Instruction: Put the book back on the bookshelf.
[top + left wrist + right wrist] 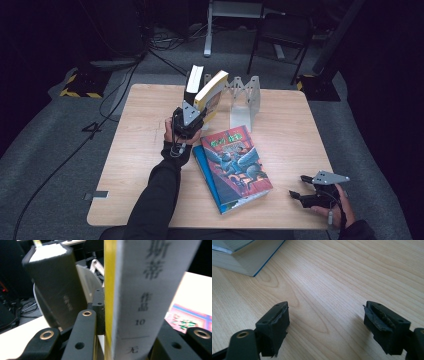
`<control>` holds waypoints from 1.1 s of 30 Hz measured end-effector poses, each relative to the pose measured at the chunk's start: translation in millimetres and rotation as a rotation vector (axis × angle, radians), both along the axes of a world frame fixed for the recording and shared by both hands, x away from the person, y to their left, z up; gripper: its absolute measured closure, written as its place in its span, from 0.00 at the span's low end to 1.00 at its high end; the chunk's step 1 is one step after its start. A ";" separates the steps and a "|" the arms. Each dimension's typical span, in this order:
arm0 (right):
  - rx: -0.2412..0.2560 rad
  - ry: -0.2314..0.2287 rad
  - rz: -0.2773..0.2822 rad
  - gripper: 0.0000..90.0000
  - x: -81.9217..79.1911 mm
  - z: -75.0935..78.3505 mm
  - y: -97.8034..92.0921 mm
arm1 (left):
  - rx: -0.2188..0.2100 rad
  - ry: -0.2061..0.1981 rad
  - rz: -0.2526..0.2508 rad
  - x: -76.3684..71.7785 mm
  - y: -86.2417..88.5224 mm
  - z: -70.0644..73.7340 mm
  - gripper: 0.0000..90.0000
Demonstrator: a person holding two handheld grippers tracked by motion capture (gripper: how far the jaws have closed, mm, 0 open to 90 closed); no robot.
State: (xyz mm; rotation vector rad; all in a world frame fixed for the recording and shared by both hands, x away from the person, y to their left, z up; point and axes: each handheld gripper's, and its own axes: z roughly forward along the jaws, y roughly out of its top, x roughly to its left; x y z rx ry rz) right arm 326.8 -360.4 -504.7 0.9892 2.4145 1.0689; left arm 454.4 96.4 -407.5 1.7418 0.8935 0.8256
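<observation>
Two books (pixel 235 167) lie stacked flat on the table (pixel 140 165), the colourful one on top of a blue one, near the front edge. Behind them the left gripper (pixel 192 116) is clamped on a yellow book (pixel 212 90) and holds it upright and tilted, just beside a black book (pixel 193 79) that stands in the metal rack (pixel 246 100) at the back of the table. From the left gripper view the yellow book's white spine (pixel 140 300) with printed characters fills the space between the jaws, with the black book (pixel 53 287) to its left. The right gripper (pixel 301 195) rests near the table's front right corner, jaws wide apart with bare wood between them, close to the stack's corner (pixel 244 257).
</observation>
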 end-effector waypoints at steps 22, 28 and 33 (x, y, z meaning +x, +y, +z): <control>0.002 0.002 -0.002 0.23 -0.5 0.0 0.0 | -0.014 0.052 0.193 -15.6 -5.4 -39.3 0.83; 0.002 0.003 -0.002 0.23 -0.5 0.0 0.0 | -0.029 0.048 0.254 -7.5 -13.7 -40.1 0.83; 0.003 0.003 -0.002 0.23 -0.5 0.0 0.0 | -0.060 0.056 0.272 2.7 -19.7 -41.5 0.83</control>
